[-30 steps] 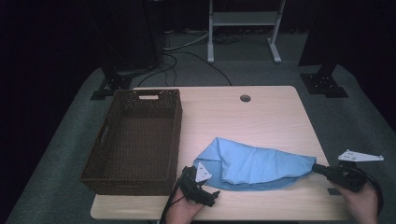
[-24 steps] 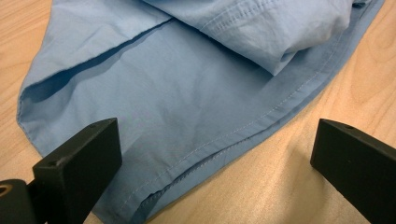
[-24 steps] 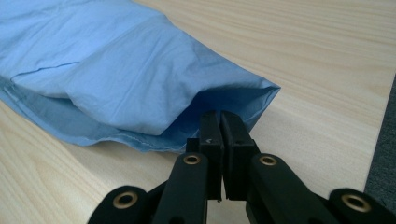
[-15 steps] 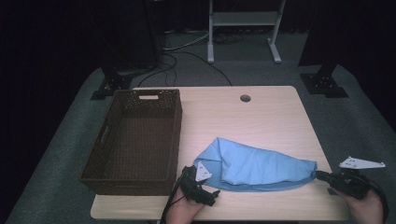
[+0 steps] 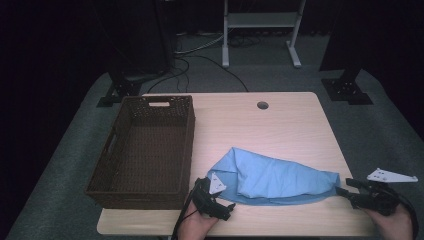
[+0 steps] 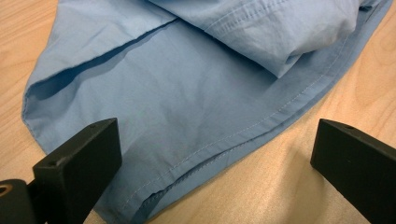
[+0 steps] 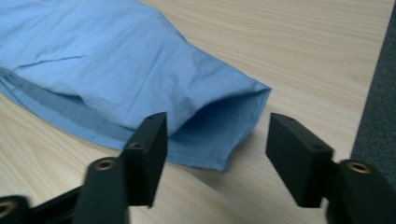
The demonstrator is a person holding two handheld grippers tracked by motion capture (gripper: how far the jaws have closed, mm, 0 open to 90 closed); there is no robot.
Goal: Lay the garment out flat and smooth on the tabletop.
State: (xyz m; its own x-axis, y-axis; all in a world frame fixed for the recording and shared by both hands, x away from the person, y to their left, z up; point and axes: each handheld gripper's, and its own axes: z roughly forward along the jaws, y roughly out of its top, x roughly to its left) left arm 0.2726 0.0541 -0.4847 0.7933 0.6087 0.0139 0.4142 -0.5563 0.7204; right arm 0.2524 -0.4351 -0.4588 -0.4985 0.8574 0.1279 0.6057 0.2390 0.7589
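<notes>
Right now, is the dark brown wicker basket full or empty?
Empty: the dark brown wicker basket shows its bare woven floor, and the light blue cloth lies beside it.

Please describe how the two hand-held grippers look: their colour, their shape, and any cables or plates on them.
Both the left gripper and the right gripper are black, with two blocky, square-ended fingers. Brass-coloured rings sit at the finger bases. Each carries a grey three-cornered plate with small holes. A black cable trails from the left one.
</notes>
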